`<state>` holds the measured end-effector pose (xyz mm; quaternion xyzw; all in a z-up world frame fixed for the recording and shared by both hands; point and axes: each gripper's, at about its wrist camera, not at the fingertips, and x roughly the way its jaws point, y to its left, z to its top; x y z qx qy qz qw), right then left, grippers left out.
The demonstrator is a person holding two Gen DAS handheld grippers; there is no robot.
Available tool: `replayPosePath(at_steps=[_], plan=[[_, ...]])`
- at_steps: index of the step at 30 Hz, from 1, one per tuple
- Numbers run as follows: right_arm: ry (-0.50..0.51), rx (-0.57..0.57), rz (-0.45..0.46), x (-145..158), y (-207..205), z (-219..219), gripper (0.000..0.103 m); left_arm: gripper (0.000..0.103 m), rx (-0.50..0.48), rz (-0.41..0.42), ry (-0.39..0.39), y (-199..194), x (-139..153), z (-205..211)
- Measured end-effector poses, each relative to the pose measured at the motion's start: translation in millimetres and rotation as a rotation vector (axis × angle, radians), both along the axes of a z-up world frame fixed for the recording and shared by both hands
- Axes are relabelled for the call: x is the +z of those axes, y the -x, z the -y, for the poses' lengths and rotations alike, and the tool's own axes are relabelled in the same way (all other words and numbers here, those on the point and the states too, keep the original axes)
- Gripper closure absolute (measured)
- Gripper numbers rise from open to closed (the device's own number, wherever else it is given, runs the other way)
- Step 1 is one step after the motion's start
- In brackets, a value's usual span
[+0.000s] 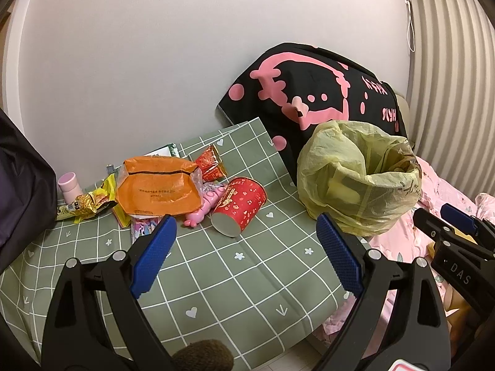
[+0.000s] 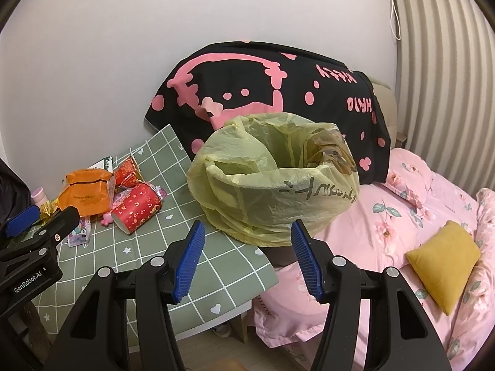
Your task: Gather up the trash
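Observation:
A pile of trash lies on the green checked tablecloth (image 1: 216,272): a red paper cup (image 1: 239,205) on its side, an orange plastic bag (image 1: 157,190), a red snack wrapper (image 1: 210,164), a yellow wrapper (image 1: 88,201) and a pink toy (image 1: 204,208). A yellow-green trash bag (image 1: 359,179) stands open at the table's right end. My left gripper (image 1: 247,250) hovers open, short of the cup, holding nothing. My right gripper (image 2: 247,256) is open and empty just before the trash bag (image 2: 272,182). The cup (image 2: 136,207) and orange bag (image 2: 85,196) show to its left.
A black cloth with pink print (image 2: 266,92) leans on the wall behind the bag. A pink floral bed (image 2: 402,216) with a mustard cushion (image 2: 445,256) lies right of the table. A pink bottle (image 1: 69,185) and a dark bag (image 1: 21,185) sit at the table's left.

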<state>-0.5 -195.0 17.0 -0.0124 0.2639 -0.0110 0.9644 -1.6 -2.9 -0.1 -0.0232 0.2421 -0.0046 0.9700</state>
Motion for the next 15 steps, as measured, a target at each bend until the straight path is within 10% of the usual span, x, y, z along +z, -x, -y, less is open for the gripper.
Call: replayPosePath(at_steps=[15], plan=[[-0.002,0.010,-0.003,0.4,-0.5,-2.4,0.048,0.016,0.005,0.000,0.002,0.3,-0.9,-2.3]])
